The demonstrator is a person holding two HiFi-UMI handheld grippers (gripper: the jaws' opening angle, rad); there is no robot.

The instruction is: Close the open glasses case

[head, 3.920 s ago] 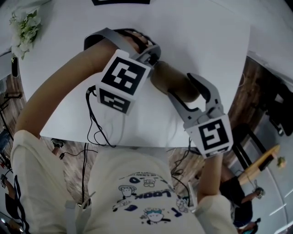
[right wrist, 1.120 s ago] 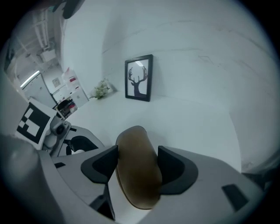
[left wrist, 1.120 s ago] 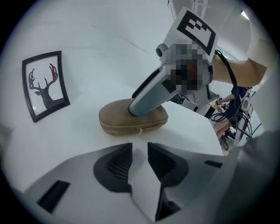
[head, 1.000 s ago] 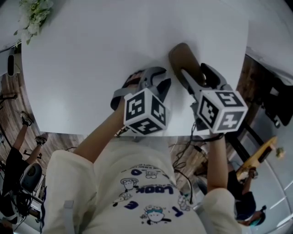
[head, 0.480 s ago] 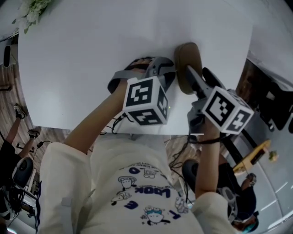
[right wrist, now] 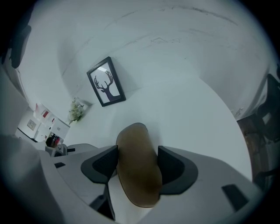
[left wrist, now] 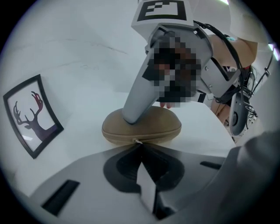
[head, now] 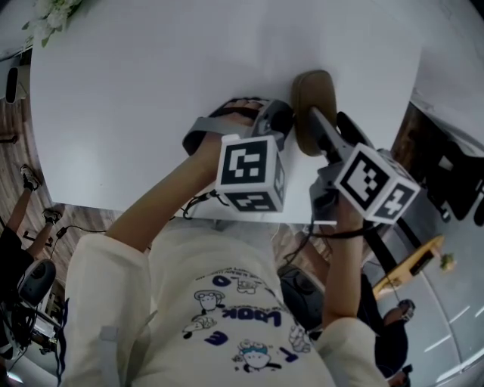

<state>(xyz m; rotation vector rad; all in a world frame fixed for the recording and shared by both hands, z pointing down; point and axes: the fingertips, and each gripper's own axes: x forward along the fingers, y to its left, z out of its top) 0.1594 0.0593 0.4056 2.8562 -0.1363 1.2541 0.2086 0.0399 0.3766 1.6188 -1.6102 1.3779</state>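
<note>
A tan glasses case (head: 311, 94) lies closed on the white table (head: 151, 91), near its right front edge. My right gripper (head: 316, 125) reaches over it from the front. In the right gripper view the case (right wrist: 138, 170) fills the gap and both pads (right wrist: 104, 164) press its sides. My left gripper (head: 281, 119) comes from the left to the case's long side. In the left gripper view its jaws have just been closing and now meet at the small metal zipper pull (left wrist: 138, 141) on the case's seam (left wrist: 142, 131).
A black-framed deer picture (left wrist: 33, 116) (right wrist: 106, 82) leans on the table beyond the case. A small bunch of white flowers (head: 49, 17) sits at the far left corner. The table's front edge (head: 151, 215) runs just under my hands.
The left gripper has rolled, so its marker cube shows a different face, and its tip has edged in to the case's side. The right gripper and case stay put.
</note>
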